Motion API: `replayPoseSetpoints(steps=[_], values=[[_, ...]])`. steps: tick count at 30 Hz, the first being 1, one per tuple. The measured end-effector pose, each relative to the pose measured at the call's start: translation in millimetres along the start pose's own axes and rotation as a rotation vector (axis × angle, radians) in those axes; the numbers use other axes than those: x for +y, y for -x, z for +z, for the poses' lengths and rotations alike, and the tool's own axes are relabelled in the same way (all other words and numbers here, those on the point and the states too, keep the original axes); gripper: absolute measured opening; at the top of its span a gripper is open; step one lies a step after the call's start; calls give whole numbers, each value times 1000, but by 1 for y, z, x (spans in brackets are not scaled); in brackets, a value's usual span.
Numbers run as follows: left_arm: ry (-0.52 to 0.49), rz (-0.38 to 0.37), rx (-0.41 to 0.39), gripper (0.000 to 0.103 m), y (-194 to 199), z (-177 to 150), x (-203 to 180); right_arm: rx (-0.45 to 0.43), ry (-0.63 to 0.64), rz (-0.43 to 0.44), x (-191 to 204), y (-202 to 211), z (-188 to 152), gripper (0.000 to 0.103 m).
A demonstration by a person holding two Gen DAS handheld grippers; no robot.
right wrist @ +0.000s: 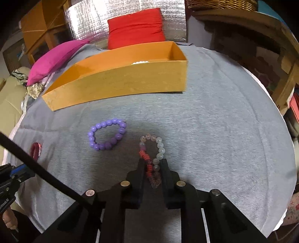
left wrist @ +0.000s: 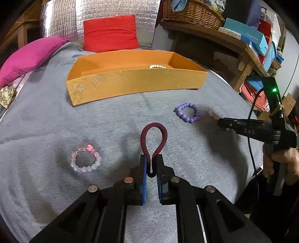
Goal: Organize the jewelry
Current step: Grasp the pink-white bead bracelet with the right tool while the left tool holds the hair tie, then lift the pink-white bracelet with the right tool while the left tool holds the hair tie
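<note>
My left gripper (left wrist: pixel 151 158) is shut on a dark red coiled bracelet (left wrist: pixel 153 138), its loop sticking out ahead above the grey cloth. My right gripper (right wrist: pixel 152 162) is shut on a mixed bracelet of red, purple and clear beads (right wrist: pixel 158 149). A purple bead bracelet (right wrist: pixel 107 133) lies on the cloth to its left, also in the left wrist view (left wrist: pixel 187 112). A pink bead bracelet (left wrist: pixel 86 158) lies left of my left gripper. The orange box (left wrist: pixel 134 80) stands farther back and holds a white bead bracelet (left wrist: pixel 158 66).
A magenta pillow (left wrist: pixel 29 56) and a red pillow (left wrist: pixel 110 33) lie behind the box. Wooden shelves with a wicker basket (left wrist: pixel 192 13) and boxes stand at the right. The grey cloth (right wrist: pixel 214 121) covers the surface.
</note>
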State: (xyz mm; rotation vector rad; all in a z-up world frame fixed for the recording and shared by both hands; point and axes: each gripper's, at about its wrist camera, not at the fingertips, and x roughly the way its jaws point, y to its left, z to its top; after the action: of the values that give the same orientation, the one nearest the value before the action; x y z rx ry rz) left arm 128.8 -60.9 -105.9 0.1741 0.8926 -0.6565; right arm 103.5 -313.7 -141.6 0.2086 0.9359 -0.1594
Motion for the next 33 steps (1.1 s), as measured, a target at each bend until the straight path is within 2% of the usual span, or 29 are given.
replayPoseSetpoints(steps=[7,14,15,17,26,29,30,31,33], values=[[-8,-1,9,10,-7,3,-7,-7,-62,47,-21,11,0,17],[-22,-19,21,10,-15,6,-19,-1,-107,122,-25,14,1,17],[-26,-19,23,10,-17,7,-21,1,-112,133,-25,14,0,11],[-31,-19,30,10,-20,7,-24,6,-126,158,-26,13,1,11],[-24,-27,77,10,-37,7,-30,20,-139,136,-29,14,-2,11],[-22,-24,85,10,-40,7,-30,19,-151,123,-33,15,-2,18],[-20,-23,88,10,-41,6,-30,17,-150,107,-34,16,-2,27],[-19,-23,89,10,-42,6,-30,13,-150,96,-35,16,-2,31],[-15,-24,93,10,-42,5,-29,11,-151,95,-34,16,-2,31]])
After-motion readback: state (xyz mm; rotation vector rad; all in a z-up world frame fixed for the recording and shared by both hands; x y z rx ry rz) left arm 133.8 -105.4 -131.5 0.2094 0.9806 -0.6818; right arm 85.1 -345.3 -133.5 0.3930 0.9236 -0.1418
